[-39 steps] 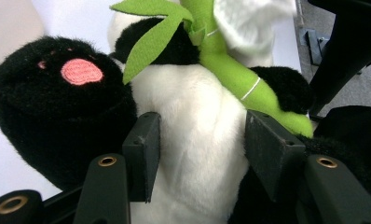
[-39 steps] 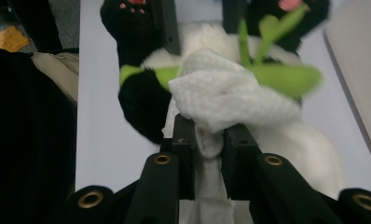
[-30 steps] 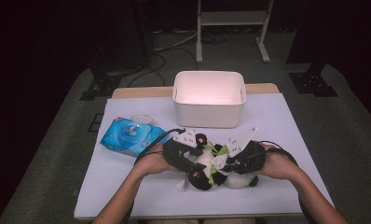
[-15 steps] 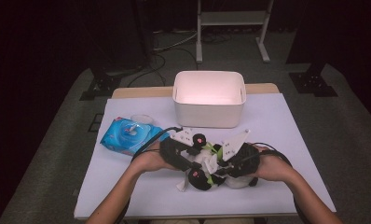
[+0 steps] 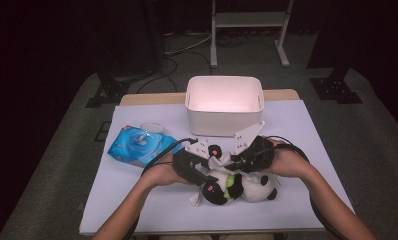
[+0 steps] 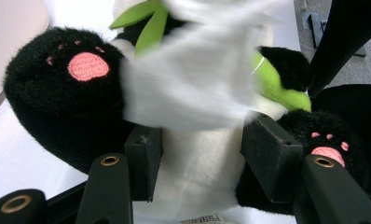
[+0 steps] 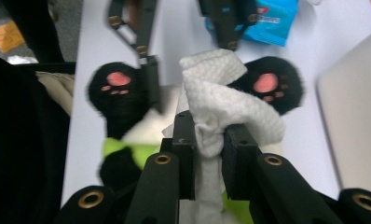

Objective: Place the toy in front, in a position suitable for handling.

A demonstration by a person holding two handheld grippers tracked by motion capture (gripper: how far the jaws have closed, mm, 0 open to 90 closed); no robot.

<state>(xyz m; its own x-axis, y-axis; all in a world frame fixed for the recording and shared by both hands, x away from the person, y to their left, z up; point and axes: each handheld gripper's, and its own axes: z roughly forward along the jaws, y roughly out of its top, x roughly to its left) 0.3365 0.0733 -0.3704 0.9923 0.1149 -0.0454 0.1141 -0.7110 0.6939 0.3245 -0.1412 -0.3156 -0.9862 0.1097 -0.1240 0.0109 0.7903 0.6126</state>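
A black and white panda plush (image 5: 237,187) lies on its back near the table's front edge, with pink paw pads and a green leaf on its chest. My left gripper (image 6: 200,154) is shut on the panda's (image 6: 58,102) white belly, one pad on each side. Just right of it in the high view, my right gripper (image 5: 252,152) comes in over the toy. In its own view the right gripper (image 7: 208,140) is shut on a crumpled white wipe (image 7: 221,102), which hangs over the panda's (image 7: 118,93) belly between its feet. The wipe (image 6: 193,88) shows blurred in the left gripper view.
A white empty bin (image 5: 224,120) stands behind the hands at the table's middle back. A blue pack of wet wipes (image 5: 139,145) lies to the left, with a small clear round lid (image 5: 152,127) behind it. The white table (image 5: 312,130) ends close on all sides.
Both hands have shifted slightly toward the bin. The right gripper has carried the wipe leftward over the panda's belly. The left gripper still holds the toy.
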